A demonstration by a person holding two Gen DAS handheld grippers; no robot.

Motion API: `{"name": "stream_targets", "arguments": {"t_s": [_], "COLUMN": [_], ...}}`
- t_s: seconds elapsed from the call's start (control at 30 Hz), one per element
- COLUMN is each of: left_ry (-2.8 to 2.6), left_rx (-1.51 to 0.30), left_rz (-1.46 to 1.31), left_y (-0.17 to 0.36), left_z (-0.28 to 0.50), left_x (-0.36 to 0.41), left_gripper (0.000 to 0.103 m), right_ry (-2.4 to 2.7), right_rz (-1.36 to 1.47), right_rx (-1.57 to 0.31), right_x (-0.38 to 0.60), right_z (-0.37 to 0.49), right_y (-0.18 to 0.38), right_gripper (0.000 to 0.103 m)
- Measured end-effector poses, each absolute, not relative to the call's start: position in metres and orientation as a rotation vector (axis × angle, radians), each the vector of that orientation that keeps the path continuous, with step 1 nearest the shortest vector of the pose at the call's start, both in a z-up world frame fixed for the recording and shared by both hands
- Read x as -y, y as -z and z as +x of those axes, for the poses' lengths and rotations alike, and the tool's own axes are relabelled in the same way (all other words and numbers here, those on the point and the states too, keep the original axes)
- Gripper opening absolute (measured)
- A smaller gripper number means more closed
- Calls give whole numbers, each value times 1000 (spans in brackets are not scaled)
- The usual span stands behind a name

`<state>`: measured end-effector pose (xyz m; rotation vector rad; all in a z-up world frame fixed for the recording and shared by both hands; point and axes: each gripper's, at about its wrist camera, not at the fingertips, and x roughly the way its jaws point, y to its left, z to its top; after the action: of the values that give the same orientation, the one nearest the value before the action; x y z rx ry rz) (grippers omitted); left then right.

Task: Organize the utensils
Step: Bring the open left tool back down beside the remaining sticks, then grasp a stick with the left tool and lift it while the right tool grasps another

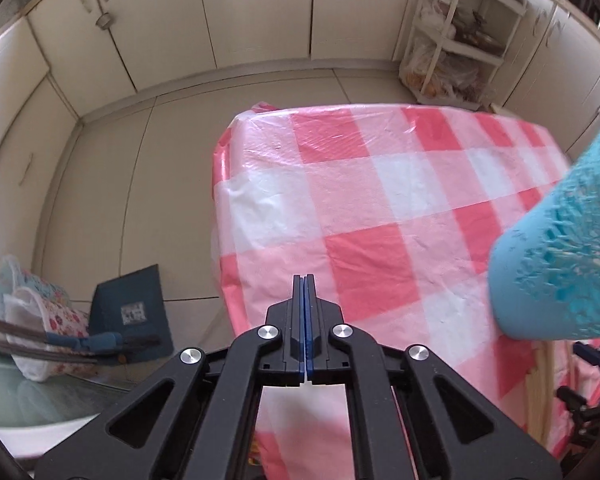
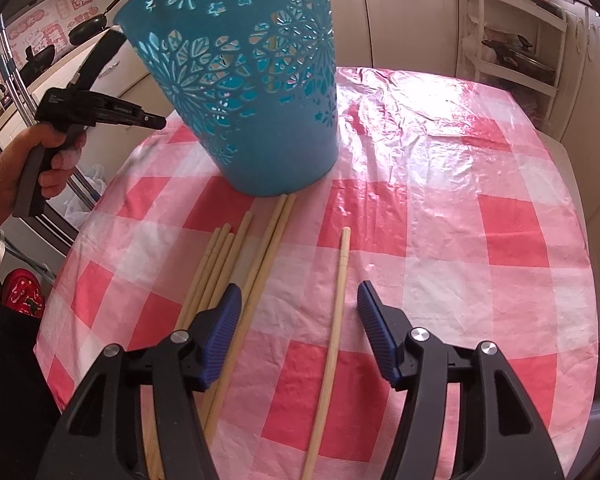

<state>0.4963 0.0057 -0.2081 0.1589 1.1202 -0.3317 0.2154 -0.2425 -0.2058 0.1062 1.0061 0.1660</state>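
Overhead, both wrist views look down on a table (image 2: 440,168) covered with a glossy red, pink and white checked plastic cloth. Near its far left part stands a turquoise plastic basket (image 2: 256,92) with flower-shaped cut-outs, tilted so that its rim leans to the left; pale shapes show through the holes, though whether they are utensils is hard to tell. Just in front of the basket lie several long pale wooden chopsticks (image 2: 236,268) in a loose bundle, side by side and pointing toward the basket, two of them reaching its base. One single wooden chopstick (image 2: 338,292) lies apart to the right of the bundle. The right gripper (image 2: 298,300) hangs above the cloth with its jaws apart, the single chopstick lying between them and touched by neither blue pad. The left gripper (image 1: 304,284), held in a person's hand (image 2: 40,164) at the table's left edge, has its jaws closed flat together with nothing between them.
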Motion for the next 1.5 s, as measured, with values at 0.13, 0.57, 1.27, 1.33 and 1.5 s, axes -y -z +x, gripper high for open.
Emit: {"name": "stream_targets", "arguments": {"t_s": [0.13,0.57,1.27,1.33,1.5], "left_ry": [394,436,255,243,198], "left_rx": [-1023,-1190,-1142,-1134,-1145], "left_rz": [127,-11,55,74,102], "left_y": [174,216,230,230,232], "left_z": [458,337,303,301,301], "left_x": [4,86,125,128,128], "left_gripper": [5,39,41,41,41], "right_ry": [-123,-146,-178,-183,-161], "right_rz": [50,240,190,161,7], "right_rx": [-994,-978,-984,-1011,-1022], "right_x": [238,253,255,250,236], "right_z": [215,225,210,212,210], "right_y": [207,202,194,200,204], "right_gripper": [32,26,26,26,22]}}
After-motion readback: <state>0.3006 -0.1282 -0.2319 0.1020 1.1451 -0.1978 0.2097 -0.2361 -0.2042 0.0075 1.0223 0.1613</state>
